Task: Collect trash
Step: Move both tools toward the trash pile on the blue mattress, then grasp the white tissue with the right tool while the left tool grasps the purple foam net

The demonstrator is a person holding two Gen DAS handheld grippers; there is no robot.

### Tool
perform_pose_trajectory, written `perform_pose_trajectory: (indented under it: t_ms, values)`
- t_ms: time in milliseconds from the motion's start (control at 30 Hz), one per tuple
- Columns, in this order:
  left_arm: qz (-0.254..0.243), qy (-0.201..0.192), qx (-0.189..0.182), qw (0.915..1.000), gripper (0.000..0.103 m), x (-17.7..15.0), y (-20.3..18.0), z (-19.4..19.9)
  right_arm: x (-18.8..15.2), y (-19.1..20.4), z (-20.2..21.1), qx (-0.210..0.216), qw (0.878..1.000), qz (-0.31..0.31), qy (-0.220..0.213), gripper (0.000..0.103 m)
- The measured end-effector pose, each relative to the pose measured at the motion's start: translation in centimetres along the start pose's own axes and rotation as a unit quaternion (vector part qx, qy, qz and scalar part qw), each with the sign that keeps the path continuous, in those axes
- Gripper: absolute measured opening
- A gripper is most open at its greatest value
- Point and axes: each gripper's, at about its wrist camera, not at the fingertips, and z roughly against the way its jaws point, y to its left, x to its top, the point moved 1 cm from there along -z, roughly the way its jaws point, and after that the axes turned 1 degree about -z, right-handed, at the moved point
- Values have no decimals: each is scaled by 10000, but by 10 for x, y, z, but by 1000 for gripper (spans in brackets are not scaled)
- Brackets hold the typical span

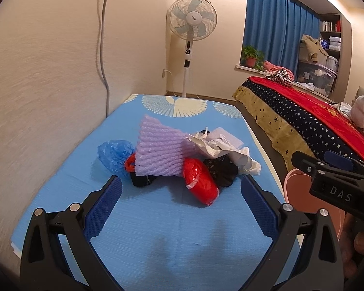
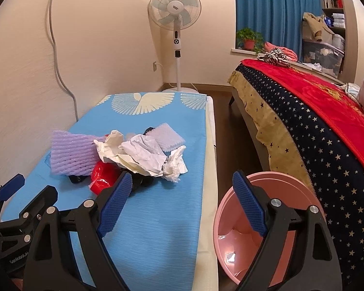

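Left wrist — blue mat (image 1: 157, 218) | trash pile (image 1: 182, 155) | fan (image 1: 191, 19) | both grippers (image 1: 180, 189) gape empty

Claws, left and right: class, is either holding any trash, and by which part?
Nothing is held. The left claw and right claw both stand open, short of the trash pile.

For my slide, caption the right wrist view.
Open right gripper hovers between a trash pile on the blue mat and a pink bin.
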Motion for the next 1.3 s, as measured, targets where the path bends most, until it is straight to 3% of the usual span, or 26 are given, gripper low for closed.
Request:
perform_pose_trajectory:
  t_ms: [300, 467, 533, 667, 1100, 1300]
  values:
    - [69, 58, 48, 9999, 92, 0, 3, -1, 0, -2, -5, 99, 9999, -75, 65, 69]
    - [162, -124, 232, 9995, 83, 10, 12, -2, 5, -8, -14, 207, 9996, -165, 75, 55]
    - [156, -172, 225, 9995, 70, 14, 15, -4, 9, -12, -21, 264, 9994, -228, 77, 52]
    - [157, -163, 293, 9993, 56, 18, 18, -15, 13, -20, -38, 365, 9983, -412, 165, 51]
    - [532, 171, 546, 9969, 56, 22, 40, -70, 5, -18, -122, 542, 9928, -751, 762, 51]
    - [599, 312, 467, 9966, 51, 21, 42, -84, 0, -11, -146, 661, 9895, -788, 1012, 34]
